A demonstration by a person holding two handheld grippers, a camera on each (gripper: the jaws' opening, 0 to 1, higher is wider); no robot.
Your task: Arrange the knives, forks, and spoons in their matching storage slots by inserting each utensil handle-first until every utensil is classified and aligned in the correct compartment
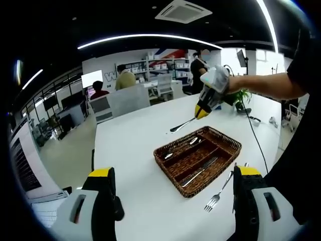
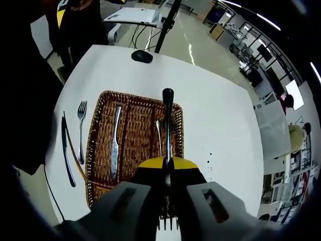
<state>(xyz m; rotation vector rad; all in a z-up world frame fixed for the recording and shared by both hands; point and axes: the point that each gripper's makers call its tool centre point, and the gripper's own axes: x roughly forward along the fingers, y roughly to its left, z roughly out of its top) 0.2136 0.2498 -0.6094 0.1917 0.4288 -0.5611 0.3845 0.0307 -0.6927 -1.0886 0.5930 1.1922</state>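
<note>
Right claw (image 2: 168,165) pinches a fork (image 2: 168,125) above the basket (image 2: 98,150); left claw (image 1: 173,178) spread.

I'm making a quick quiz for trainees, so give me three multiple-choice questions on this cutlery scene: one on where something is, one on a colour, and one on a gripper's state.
1. Where does the loose fork lie?
A. inside the basket
B. on the table beside the basket
C. on the floor

2. What colour is the basket?
A. brown
B. blue
C. white

3. What state is the right gripper in?
A. open and empty
B. shut on a spoon
C. shut on a fork

Answers:
1 B: the loose fork lies on the white table, outside the basket.
2 A: its wicker weave is brown.
3 C: the right gripper clamps the held fork, tines toward the camera.
</note>
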